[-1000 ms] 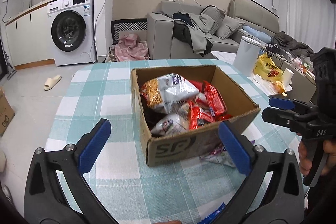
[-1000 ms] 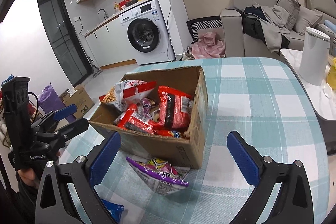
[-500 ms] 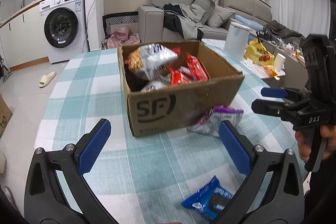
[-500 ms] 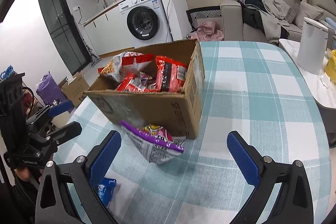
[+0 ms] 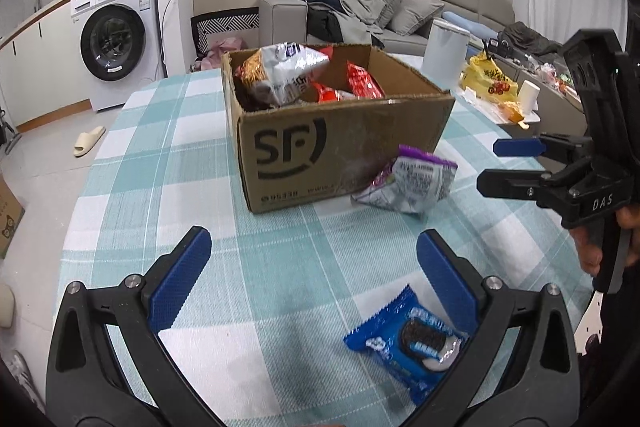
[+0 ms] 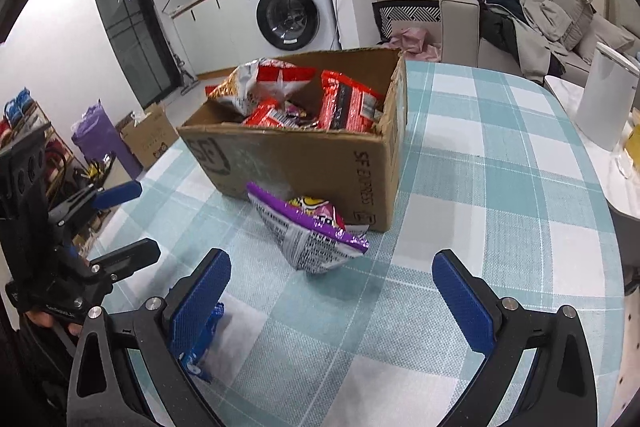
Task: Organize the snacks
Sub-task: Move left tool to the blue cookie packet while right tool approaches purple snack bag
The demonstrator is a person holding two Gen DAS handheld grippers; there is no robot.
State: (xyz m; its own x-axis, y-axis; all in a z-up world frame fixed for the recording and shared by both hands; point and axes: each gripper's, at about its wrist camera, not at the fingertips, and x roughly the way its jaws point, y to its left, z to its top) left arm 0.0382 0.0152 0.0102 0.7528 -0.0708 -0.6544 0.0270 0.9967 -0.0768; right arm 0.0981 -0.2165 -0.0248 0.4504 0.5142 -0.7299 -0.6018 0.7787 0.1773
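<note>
A brown cardboard box (image 5: 340,143) (image 6: 304,159) stands on the checked tablecloth and holds several red and silver snack bags (image 5: 288,71) (image 6: 344,103). A purple and silver snack bag (image 5: 408,179) (image 6: 312,231) leans on the box's near corner. A blue cookie pack (image 5: 408,343) lies near me, partly hidden behind my right gripper's left finger in the right wrist view (image 6: 200,351). My left gripper (image 5: 316,279) is open and empty above the cloth, the cookie pack by its right finger. My right gripper (image 6: 332,303) is open and empty before the purple bag.
The table (image 6: 500,187) has a teal and white checked cloth. A white cylinder (image 6: 604,95) stands on a side table at the right. A sofa with clothes (image 5: 360,15) and a washing machine (image 5: 116,43) are behind. Cardboard boxes (image 6: 148,135) sit on the floor.
Both grippers have pulled back and dropped lower toward the table's near edge. The box now looks farther off, and the cookie pack has come fully into the left wrist view.
</note>
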